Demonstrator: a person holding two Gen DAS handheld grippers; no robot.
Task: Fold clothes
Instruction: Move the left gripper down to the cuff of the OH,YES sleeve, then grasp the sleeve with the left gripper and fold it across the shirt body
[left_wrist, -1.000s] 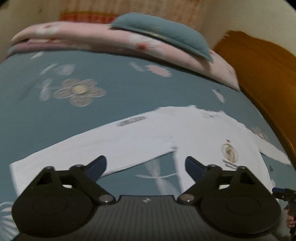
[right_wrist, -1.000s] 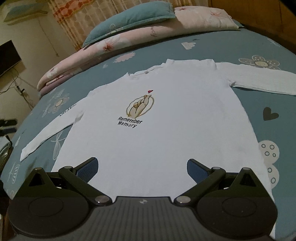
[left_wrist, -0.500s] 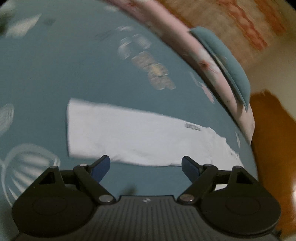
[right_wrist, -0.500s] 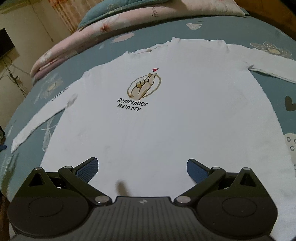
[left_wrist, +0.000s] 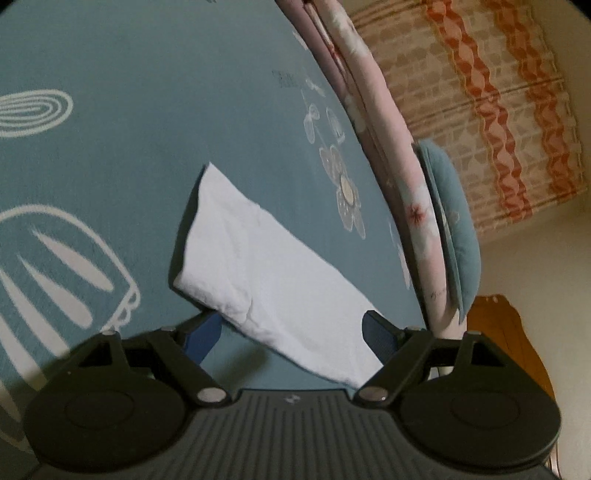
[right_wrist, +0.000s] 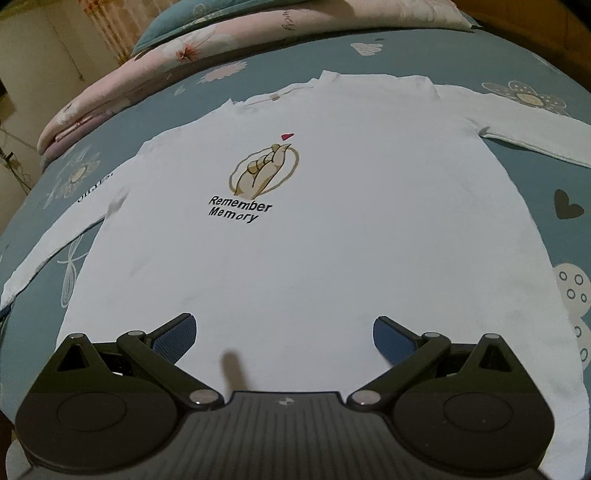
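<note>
A white long-sleeved shirt with a hand print and the words "Remember Memory" lies flat, face up, on the teal bed sheet. Both sleeves are spread out to the sides. My right gripper hovers open just over the shirt's lower hem, with nothing between its fingers. In the left wrist view, the end of the shirt's sleeve runs slantwise across the sheet. My left gripper is open and rolled over, low at that sleeve. The cloth lies between its blue pads, which do not press on it. The cuff's edge covers part of the left pad.
A rolled pink floral quilt and a teal pillow lie along the head of the bed. Behind them are a wooden headboard and a patterned curtain. The sheet spreads wide beside the sleeve.
My left gripper has dropped toward the sleeve end and rolled, so the bed looks tilted; the sleeve now sits between its fingers. My right gripper has edged a little closer to the hem.
</note>
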